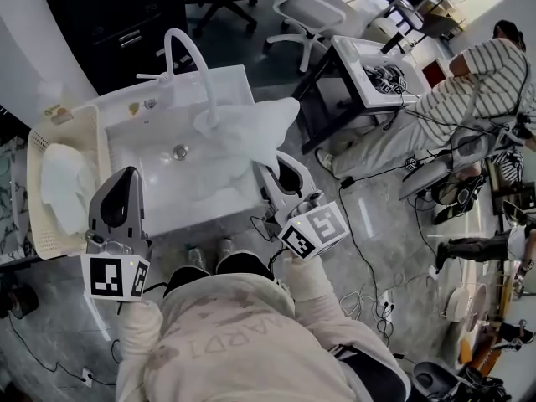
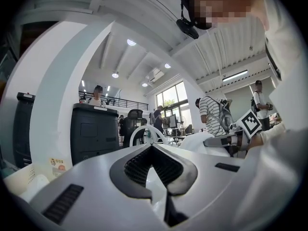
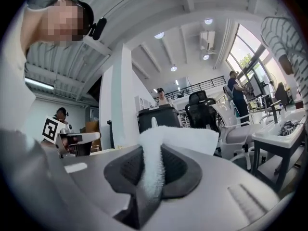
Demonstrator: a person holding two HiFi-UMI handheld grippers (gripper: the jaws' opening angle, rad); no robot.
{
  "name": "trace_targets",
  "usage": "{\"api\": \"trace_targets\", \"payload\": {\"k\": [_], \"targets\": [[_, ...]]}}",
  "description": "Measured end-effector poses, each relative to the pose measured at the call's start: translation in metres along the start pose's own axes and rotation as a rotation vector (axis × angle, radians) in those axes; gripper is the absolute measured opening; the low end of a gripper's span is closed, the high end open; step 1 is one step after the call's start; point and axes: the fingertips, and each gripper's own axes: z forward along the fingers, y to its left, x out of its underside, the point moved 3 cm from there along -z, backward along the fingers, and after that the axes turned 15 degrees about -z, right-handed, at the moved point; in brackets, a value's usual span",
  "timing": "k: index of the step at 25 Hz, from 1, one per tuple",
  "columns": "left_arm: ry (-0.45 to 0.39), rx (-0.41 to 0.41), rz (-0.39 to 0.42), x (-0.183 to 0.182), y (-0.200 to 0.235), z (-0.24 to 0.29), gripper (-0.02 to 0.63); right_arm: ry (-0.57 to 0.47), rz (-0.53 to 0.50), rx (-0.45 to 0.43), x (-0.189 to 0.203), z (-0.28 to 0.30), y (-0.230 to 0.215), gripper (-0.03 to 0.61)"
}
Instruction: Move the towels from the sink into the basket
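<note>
A white sink [image 1: 138, 153] is seen below the head view, with a pale basket [image 1: 32, 174] set against its left side. A large white towel [image 1: 251, 128] is held up over the right half of the sink, where it is draped near the curved tap [image 1: 188, 53]; whether it touches the tap cannot be told. A second towel [image 1: 67, 182] is seen lying crumpled inside the basket. To the right, well apart from the sink, a person in a striped shirt [image 1: 486, 74] is seated beside a small table [image 1: 368, 61], and a white chair [image 1: 306, 11] is parked behind it. The right gripper [image 1: 272, 170] is held out level at the sink's front right corner and angled inward toward the basin, with its marker cube [image 1: 314, 231] close to the sleeved wrist. Its jaws are closed down to a narrow gap and clamped on a bunched fold of the towel [image 3: 154, 172], which is pinched between the dark pads [image 3: 180, 170] and fans out beyond them. The left gripper [image 1: 127, 174] is held level over the sink's front left corner, just beside the basket, and pointed straight ahead. Its jaws are brought together at the tips, and nothing is gripped between them.
</note>
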Motion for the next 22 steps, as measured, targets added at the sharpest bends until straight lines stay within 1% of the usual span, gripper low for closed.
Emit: {"api": "trace_targets", "payload": {"k": [3,11,15,22], "targets": [[-0.003,-0.006,0.000,-0.002,0.003,-0.005,0.005,-0.018,-0.038,-0.041,-0.008,0.001,0.015,0.075],[-0.015,-0.045,0.014,-0.009,0.015,-0.023,0.005,-0.053,-0.051,-0.136,-0.020,0.014,0.050,0.075],[-0.029,-0.081,0.019,-0.014,0.023,-0.037,0.005,-0.072,-0.060,-0.185,-0.026,0.026,0.068,0.075],[-0.051,-0.164,0.025,-0.019,0.045,-0.069,0.005,-0.098,-0.057,-0.245,-0.034,0.052,0.098,0.075]]}}
